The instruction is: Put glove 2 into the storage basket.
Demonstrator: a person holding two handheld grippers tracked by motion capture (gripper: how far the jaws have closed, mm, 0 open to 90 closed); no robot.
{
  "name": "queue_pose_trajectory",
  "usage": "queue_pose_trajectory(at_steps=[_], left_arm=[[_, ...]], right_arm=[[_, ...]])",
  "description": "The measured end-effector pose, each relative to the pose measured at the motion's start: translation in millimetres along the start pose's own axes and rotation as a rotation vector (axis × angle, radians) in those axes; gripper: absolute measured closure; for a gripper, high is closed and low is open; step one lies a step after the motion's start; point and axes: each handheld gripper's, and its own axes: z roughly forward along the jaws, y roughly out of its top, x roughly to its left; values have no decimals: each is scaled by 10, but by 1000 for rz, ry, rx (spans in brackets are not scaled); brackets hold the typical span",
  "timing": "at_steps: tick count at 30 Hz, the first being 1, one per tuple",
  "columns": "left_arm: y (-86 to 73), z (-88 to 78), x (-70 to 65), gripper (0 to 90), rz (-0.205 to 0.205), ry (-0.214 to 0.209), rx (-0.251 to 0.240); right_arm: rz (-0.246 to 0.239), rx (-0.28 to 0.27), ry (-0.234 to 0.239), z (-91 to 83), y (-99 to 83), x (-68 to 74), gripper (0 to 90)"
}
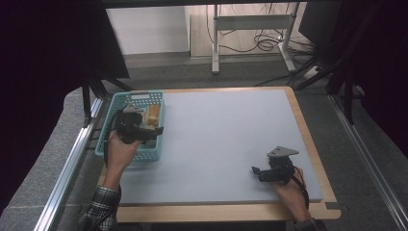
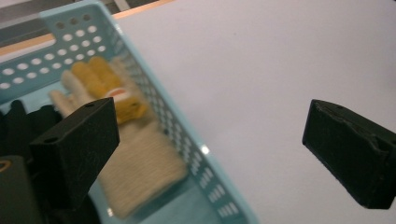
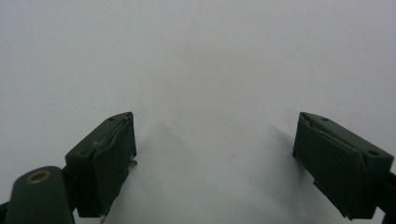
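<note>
A light blue perforated basket [image 1: 111, 109] stands at the table's left edge; a cream and yellow work glove [image 1: 153, 115] lies inside it. In the left gripper view the glove [image 2: 135, 154] rests against the basket's wall [image 2: 187, 140], with something black beside it at the left. My left gripper [image 1: 153, 133] hovers over the basket's right rim, open and empty, its jaws [image 2: 210, 149] straddling the wall. My right gripper [image 1: 256, 171] sits low over the grey mat at the front right, open with nothing between its jaws [image 3: 215, 163].
A pale grey mat [image 1: 226, 139] covers the wooden table [image 1: 315, 149]. Metal rails run along both sides of the table. A desk frame with cables [image 1: 255, 33] stands on the floor beyond the far edge.
</note>
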Motion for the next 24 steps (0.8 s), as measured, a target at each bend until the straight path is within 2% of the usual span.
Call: queue_pose_trajectory(at_steps=[17,24], left_arm=[[3,207,-527,39,101,-92,-9],[-14,301,-718,38,124,-139,-9]], right_arm=[[3,-1,0,1,1,3,127],[2,-1,1,1,1,2,127]])
